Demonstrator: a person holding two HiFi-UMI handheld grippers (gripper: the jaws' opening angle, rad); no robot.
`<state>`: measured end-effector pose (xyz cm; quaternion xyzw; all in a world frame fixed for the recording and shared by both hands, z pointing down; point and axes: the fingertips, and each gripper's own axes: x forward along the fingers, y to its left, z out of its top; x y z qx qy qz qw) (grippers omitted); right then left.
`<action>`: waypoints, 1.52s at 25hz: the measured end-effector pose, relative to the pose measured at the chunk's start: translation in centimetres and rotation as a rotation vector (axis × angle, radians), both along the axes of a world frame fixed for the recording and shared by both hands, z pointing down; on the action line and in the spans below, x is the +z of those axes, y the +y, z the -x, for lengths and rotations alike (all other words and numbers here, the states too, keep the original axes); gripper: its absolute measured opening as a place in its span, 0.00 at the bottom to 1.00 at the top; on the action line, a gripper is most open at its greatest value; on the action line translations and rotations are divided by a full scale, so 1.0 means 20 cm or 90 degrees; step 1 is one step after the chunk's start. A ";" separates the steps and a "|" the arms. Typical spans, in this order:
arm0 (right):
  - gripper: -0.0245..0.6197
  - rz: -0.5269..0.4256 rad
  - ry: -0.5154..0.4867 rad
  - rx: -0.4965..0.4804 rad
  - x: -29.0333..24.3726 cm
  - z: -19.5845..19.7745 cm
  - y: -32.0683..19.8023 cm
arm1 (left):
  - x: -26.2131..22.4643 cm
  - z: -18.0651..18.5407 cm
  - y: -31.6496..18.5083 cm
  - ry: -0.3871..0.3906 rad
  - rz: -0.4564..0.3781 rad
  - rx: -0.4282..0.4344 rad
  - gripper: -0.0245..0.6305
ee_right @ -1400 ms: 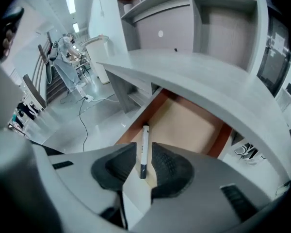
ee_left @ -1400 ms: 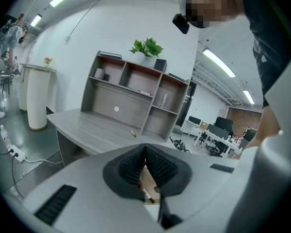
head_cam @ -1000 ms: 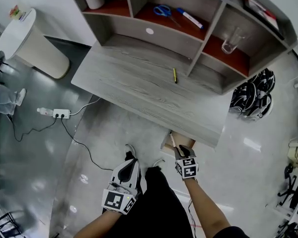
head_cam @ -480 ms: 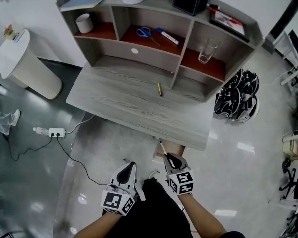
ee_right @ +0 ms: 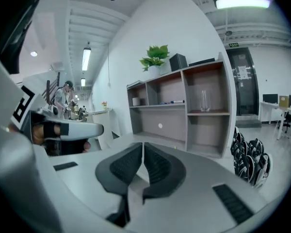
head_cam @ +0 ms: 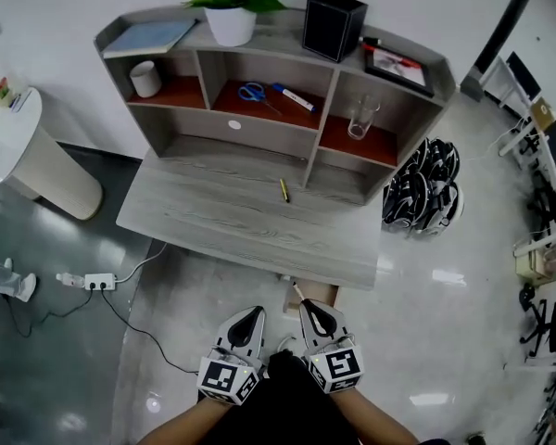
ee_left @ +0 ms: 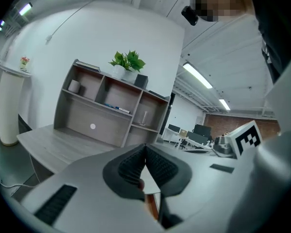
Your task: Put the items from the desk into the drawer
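While both claws hang near the body, left gripper (head_cam: pixel 251 316) is clenched, empty; right gripper (head_cam: pixel 310 310) has just been closing its jaws on nothing; beyond, drawer (head_cam: pixel 317 295) stands open; yellow pen (head_cam: pixel 284 190) lies far back on desk (head_cam: pixel 213 221); risk: clenched jaws nudge it under shelf unit (head_cam: pixel 326 123).
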<state>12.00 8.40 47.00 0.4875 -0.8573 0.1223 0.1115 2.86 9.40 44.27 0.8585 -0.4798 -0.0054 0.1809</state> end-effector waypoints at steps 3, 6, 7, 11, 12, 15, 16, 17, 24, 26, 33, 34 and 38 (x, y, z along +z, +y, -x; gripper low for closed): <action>0.08 -0.015 -0.015 0.024 -0.10 0.07 -0.02 | -0.04 0.04 -0.04 -0.003 -0.007 0.017 0.06; 0.08 -0.033 -0.010 0.043 -0.16 0.13 -0.07 | -0.08 0.09 -0.09 -0.006 -0.016 0.035 0.06; 0.08 -0.036 -0.008 0.048 -0.18 0.16 -0.09 | -0.09 0.10 -0.11 -0.007 -0.020 0.042 0.06; 0.08 -0.044 -0.009 0.065 -0.23 0.26 -0.14 | -0.12 0.20 -0.20 -0.016 -0.033 0.056 0.06; 0.08 -0.044 -0.011 0.070 -0.24 0.28 -0.15 | -0.12 0.23 -0.22 -0.023 -0.034 0.055 0.06; 0.08 -0.038 -0.010 0.082 -0.24 0.35 -0.15 | -0.12 0.30 -0.27 -0.022 -0.027 0.060 0.06; 0.08 -0.034 -0.007 0.084 -0.24 0.37 -0.15 | -0.12 0.32 -0.28 -0.008 -0.025 0.065 0.06; 0.08 -0.031 -0.005 0.088 -0.24 0.39 -0.15 | -0.13 0.34 -0.29 0.007 -0.021 0.071 0.06; 0.08 -0.020 -0.002 0.120 -0.22 0.52 -0.20 | -0.15 0.50 -0.33 0.022 -0.043 0.092 0.06; 0.08 -0.016 -0.003 0.122 -0.20 0.57 -0.21 | -0.17 0.57 -0.34 -0.001 -0.077 0.088 0.06; 0.08 0.005 0.015 0.127 -0.13 0.63 -0.27 | -0.16 0.74 -0.34 0.002 -0.076 0.063 0.06; 0.08 0.010 0.017 0.127 -0.12 0.63 -0.29 | -0.16 0.77 -0.33 0.002 -0.073 0.056 0.06; 0.08 0.025 0.029 0.120 -0.07 0.59 -0.39 | -0.09 0.82 -0.35 0.007 -0.050 0.029 0.06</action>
